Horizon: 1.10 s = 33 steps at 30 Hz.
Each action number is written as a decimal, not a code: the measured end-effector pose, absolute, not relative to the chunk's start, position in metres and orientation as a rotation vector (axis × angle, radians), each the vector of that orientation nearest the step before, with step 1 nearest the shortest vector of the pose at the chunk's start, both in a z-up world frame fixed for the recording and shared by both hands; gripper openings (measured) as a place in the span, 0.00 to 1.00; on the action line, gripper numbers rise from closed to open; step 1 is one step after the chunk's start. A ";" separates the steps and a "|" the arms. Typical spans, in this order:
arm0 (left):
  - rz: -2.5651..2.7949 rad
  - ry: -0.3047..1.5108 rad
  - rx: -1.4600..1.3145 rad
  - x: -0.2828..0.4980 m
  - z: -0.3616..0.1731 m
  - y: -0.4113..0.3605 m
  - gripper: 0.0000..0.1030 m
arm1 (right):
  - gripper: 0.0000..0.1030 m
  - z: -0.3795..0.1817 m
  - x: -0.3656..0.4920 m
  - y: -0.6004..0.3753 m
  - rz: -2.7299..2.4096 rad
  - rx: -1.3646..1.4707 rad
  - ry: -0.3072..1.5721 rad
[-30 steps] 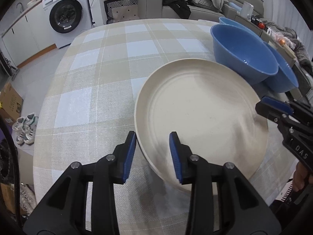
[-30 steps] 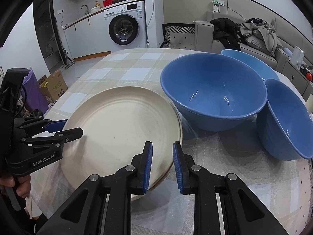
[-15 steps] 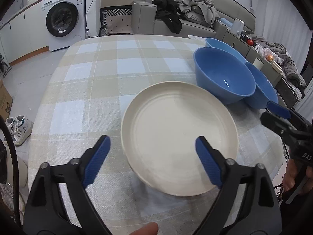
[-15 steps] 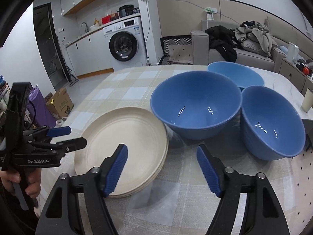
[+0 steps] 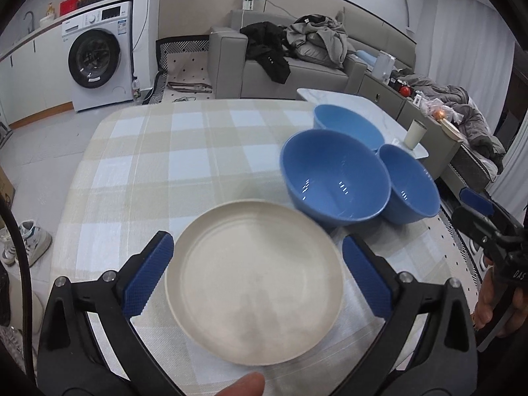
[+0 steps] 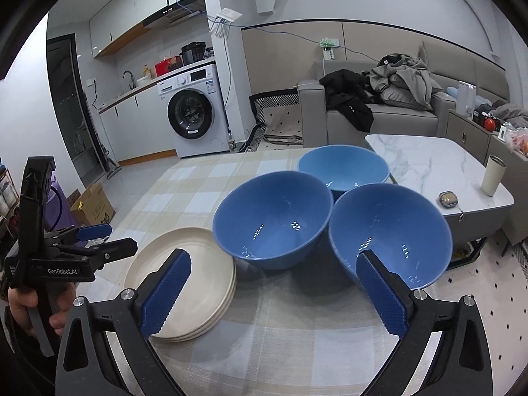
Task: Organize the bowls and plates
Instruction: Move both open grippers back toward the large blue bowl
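Note:
A stack of cream plates [image 5: 254, 300] [image 6: 188, 280] lies near the front edge of the checked table [image 5: 171, 165]. Three blue bowls stand to its right: a middle one [image 5: 333, 181] [image 6: 274, 217], a near-right one [image 5: 409, 188] [image 6: 389, 234] and a paler far one [image 5: 349, 125] [image 6: 343, 168]. My left gripper [image 5: 254, 274] is open and empty, raised above the plates. My right gripper [image 6: 274, 293] is open and empty, raised in front of the bowls. Each gripper shows in the other's view, the right one [image 5: 481, 211] and the left one [image 6: 99, 237].
A marble side table [image 6: 429, 161] with a cup [image 6: 493, 175] stands right of the checked table. A sofa with clothes [image 5: 297, 52] and a washing machine [image 5: 95, 66] are behind. Shoes [image 5: 26, 241] and a cardboard box [image 6: 92, 204] lie on the floor at left.
Both grippers opened wide from nearly shut at the plate's rim and pulled back and up, so plates and bowls look smaller and farther away. The plates stay on the table.

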<state>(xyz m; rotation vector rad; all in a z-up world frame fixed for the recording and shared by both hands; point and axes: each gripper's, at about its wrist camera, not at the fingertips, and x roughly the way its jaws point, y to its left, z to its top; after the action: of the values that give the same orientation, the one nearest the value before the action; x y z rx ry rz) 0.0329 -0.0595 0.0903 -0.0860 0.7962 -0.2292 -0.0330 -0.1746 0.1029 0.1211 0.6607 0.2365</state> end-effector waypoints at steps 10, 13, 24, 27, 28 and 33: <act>-0.268 0.770 -0.074 0.053 0.132 -0.094 0.99 | 0.99 0.145 -0.034 -0.220 0.197 0.163 0.618; -0.278 0.772 -0.084 0.061 0.142 -0.101 0.99 | 0.99 0.154 -0.028 -0.235 0.181 0.187 0.617; -0.278 0.787 -0.062 0.110 0.161 -0.127 0.99 | 0.99 0.166 0.007 -0.265 0.158 0.218 0.649; -0.284 0.796 -0.057 0.126 0.161 -0.136 0.99 | 0.99 0.165 0.016 -0.270 0.151 0.225 0.655; -0.285 0.801 -0.056 0.133 0.159 -0.139 0.99 | 0.99 0.165 0.020 -0.272 0.147 0.229 0.658; -0.293 0.827 -0.052 0.160 0.153 -0.156 0.99 | 0.99 0.165 0.038 -0.283 0.134 0.238 0.676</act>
<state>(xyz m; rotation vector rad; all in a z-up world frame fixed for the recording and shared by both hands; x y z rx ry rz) 0.1605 -0.1556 0.1533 -0.0523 0.8266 -0.2932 0.0380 -0.2826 0.1649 0.2378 0.6756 0.1340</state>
